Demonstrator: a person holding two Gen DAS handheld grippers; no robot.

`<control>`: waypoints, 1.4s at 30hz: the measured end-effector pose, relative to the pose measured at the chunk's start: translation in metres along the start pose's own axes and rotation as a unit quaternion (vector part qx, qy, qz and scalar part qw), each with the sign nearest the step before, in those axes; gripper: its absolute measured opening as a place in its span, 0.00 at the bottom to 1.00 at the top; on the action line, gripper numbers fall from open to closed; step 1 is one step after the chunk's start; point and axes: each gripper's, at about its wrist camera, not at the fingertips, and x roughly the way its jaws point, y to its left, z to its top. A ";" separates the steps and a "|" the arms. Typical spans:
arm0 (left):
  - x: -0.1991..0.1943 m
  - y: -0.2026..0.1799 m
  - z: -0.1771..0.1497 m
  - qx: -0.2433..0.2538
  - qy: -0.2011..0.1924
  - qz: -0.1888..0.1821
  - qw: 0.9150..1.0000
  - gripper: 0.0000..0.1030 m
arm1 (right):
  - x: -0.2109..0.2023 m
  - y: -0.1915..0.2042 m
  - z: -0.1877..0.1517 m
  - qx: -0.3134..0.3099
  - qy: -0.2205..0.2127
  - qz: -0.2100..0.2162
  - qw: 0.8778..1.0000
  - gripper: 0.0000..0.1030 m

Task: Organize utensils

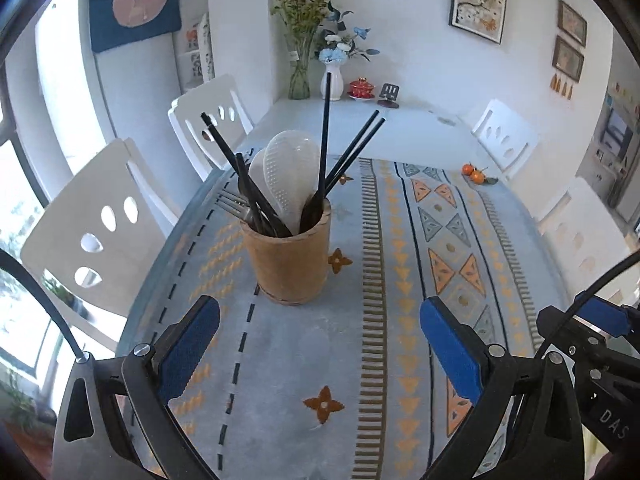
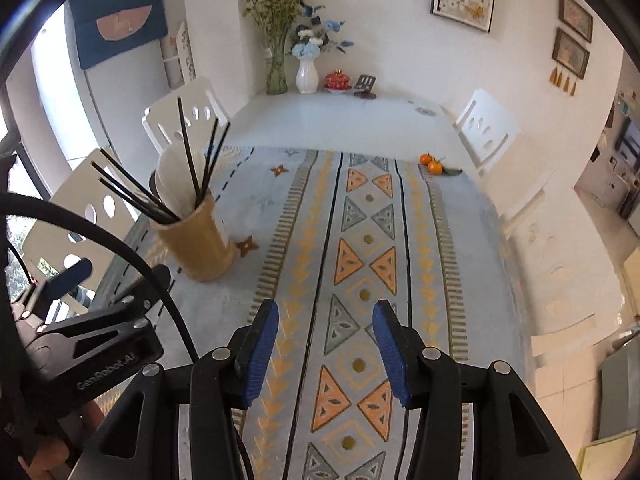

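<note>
A tan wooden utensil holder (image 1: pixel 291 258) stands upright on the patterned tablecloth (image 1: pixel 380 320). It holds several black chopsticks (image 1: pixel 325 136), white rice paddles (image 1: pixel 286 176) and metal forks (image 1: pixel 234 205). My left gripper (image 1: pixel 320 354) is open and empty, just in front of the holder. In the right wrist view the holder (image 2: pixel 198 240) stands at the left, with chopsticks (image 2: pixel 188 148) sticking up. My right gripper (image 2: pixel 326 354) is open and empty over the cloth's middle stripe, to the right of the holder. The left gripper (image 2: pixel 80 280) shows at that view's left edge.
Two small oranges (image 1: pixel 474 173) lie on the cloth at the far right. A glass vase (image 1: pixel 299 76), a white vase (image 1: pixel 332 80) and a red lidded cup (image 1: pixel 362 89) stand at the table's far end. White chairs (image 1: pixel 100 236) line both sides.
</note>
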 end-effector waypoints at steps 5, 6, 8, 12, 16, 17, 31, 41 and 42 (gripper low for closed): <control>0.008 -0.002 -0.006 -0.011 0.027 -0.009 1.000 0.98 | 0.014 -0.010 -0.003 0.038 0.032 0.030 0.998 0.46; 0.010 -0.002 -0.007 -0.014 0.031 -0.011 0.999 0.98 | 0.018 -0.013 -0.003 0.045 0.041 0.031 0.998 0.46; 0.013 -0.004 -0.009 -0.011 0.036 -0.006 0.999 0.98 | 0.021 -0.016 -0.005 0.054 0.048 0.031 0.997 0.46; 0.015 -0.005 -0.010 -0.008 0.039 -0.005 0.999 0.98 | 0.026 -0.023 -0.008 0.072 0.062 0.028 0.995 0.46; 0.013 -0.001 -0.008 -0.021 0.030 -0.026 0.999 0.98 | 0.031 -0.023 -0.008 0.074 0.074 0.036 0.994 0.46; 0.012 -0.002 -0.008 -0.018 0.026 -0.026 0.999 0.98 | 0.032 -0.023 -0.008 0.071 0.074 0.036 0.994 0.46; 0.004 -0.006 0.002 0.013 -0.008 -0.044 0.999 0.98 | 0.041 -0.009 -0.002 0.054 0.081 0.030 0.995 0.47; 0.015 -0.001 0.006 0.022 0.007 -0.023 0.999 0.98 | 0.040 0.004 0.002 0.035 0.069 0.003 0.997 0.47; 0.016 0.001 0.006 0.021 0.010 -0.025 0.999 0.98 | 0.040 0.005 0.003 0.037 0.071 0.006 0.997 0.47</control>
